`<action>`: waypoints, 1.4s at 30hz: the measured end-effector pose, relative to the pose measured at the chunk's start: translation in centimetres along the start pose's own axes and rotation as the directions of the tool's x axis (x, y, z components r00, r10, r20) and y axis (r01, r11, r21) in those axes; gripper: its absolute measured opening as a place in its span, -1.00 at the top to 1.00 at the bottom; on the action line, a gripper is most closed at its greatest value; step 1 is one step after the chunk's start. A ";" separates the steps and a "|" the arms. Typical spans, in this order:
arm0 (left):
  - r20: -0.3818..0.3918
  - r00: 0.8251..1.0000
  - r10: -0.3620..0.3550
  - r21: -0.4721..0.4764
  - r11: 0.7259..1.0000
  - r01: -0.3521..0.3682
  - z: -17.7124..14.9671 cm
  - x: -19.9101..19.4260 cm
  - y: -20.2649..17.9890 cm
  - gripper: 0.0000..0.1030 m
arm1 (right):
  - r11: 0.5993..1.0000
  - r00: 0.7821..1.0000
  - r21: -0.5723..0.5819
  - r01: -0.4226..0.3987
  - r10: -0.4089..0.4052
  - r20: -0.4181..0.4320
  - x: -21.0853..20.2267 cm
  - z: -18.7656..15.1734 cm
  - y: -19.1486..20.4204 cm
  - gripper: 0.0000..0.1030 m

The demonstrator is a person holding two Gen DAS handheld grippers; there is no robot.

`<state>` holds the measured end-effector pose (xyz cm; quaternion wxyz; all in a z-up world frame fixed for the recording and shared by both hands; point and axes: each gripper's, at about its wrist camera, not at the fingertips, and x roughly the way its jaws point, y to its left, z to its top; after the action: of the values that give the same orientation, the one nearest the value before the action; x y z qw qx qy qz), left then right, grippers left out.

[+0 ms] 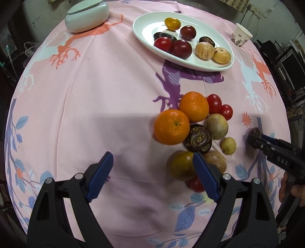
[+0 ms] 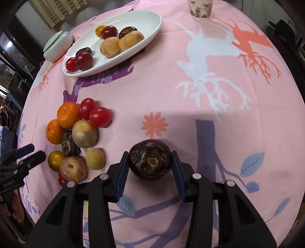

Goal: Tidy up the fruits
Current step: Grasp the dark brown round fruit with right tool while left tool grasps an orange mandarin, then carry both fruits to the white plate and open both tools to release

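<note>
Two grippers: right gripper point(image 2: 150, 167) closed on a dark water chestnut point(image 2: 150, 159), blue pads pressing both its flanks; left gripper point(image 1: 150, 177) wide apart, nothing between its fingers.
Held item: the dark water chestnut sits between the right pads above the pink tablecloth point(image 2: 190, 95); whether it touches the cloth I cannot tell.
Loose pile: two oranges point(image 1: 171, 126), red tomatoes point(image 1: 214, 104), a second dark chestnut point(image 1: 198, 138), tan round fruits point(image 1: 217, 126) and a yellow-green tomato point(image 1: 181, 165), all bunched and touching, near the left gripper's right finger.
White plate point(image 1: 144, 22): at the far side, well apart from the pile, already holding red tomatoes, a yellow one, dark chestnuts and tan fruits.
Step in hand: by my reading, pick made, carry to the plate pending.
Next move calls for: a lift clear of the cloth, then travel over the plate rim and release beside the dark chestnuts there.
Risk: rounded skin may slip from the pads.
Writing: "DAS" on the right gripper's body, seen from the left wrist.
Paper cup point(image 1: 241, 34): printed pattern, no legible text.
Other: lidded white dish point(image 1: 87, 18) beyond the plate.
</note>
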<state>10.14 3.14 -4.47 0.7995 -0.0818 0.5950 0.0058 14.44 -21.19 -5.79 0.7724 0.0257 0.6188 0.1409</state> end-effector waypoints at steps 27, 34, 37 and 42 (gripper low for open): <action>0.004 0.995 -0.098 0.015 0.995 0.098 2.5 3.6 -0.9 0.09 | 0.998 0.998 -0.010 -0.065 0.065 0.003 -0.6 0.8 1.1 0.15; 0.004 0.995 -0.104 -0.027 0.994 0.104 1.8 3.3 0.0 0.10 | 0.998 0.998 -0.014 -0.063 0.063 0.004 -0.8 0.6 1.2 0.14; 0.007 0.997 -0.075 -0.044 0.996 0.076 1.2 2.9 0.6 0.11 | 0.998 0.998 -0.019 -0.065 0.066 0.012 -1.2 0.5 1.3 0.14; 0.026 0.999 -0.045 -0.072 0.996 0.047 0.5 1.5 2.0 0.11 | 0.997 0.997 -0.024 -0.067 0.068 0.025 -1.9 0.5 1.5 0.14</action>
<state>10.87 5.07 -6.00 0.8031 -0.1243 0.5826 0.0101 14.27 -20.14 -3.59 0.7755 0.0395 0.6057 0.1739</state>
